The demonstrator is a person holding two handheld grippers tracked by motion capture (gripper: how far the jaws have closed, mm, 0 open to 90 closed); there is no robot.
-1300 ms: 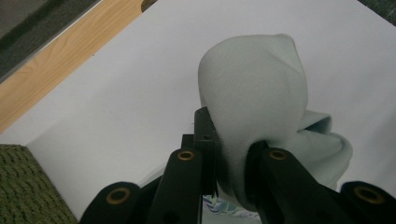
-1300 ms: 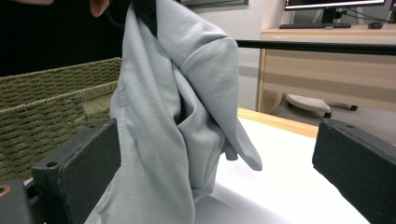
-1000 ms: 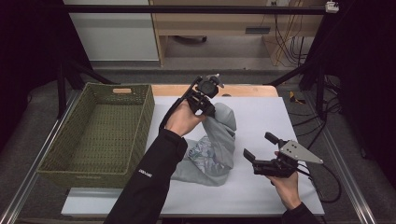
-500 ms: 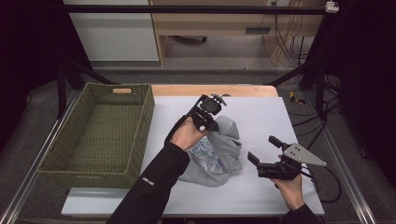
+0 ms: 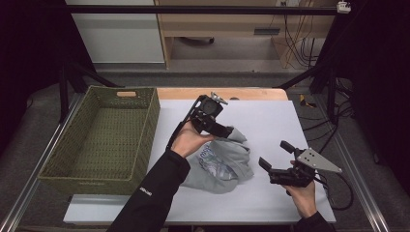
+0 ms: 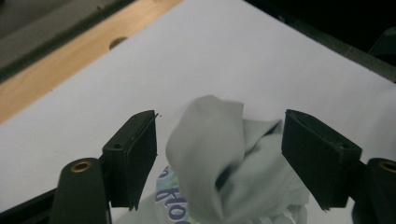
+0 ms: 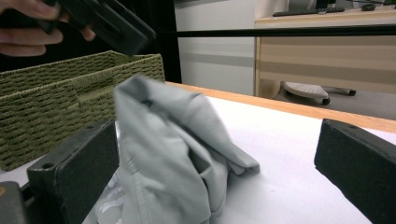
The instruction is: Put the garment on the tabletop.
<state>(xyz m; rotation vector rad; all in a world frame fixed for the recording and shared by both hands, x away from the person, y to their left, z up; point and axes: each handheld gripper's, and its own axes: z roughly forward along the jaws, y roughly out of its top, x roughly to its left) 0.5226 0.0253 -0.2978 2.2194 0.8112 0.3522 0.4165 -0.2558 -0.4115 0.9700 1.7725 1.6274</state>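
Two tools work a soft grey shirt bunched on the white table; nearest, the right tool waits wide open just beside the heap, gripping nothing. Over the last second the left tool has swung down from above the shirt's far end, and its jaws now stand wide around a raised fold, so a pinch looks imminent. Farther left sits an empty woven green basket, likely the shirt's destination
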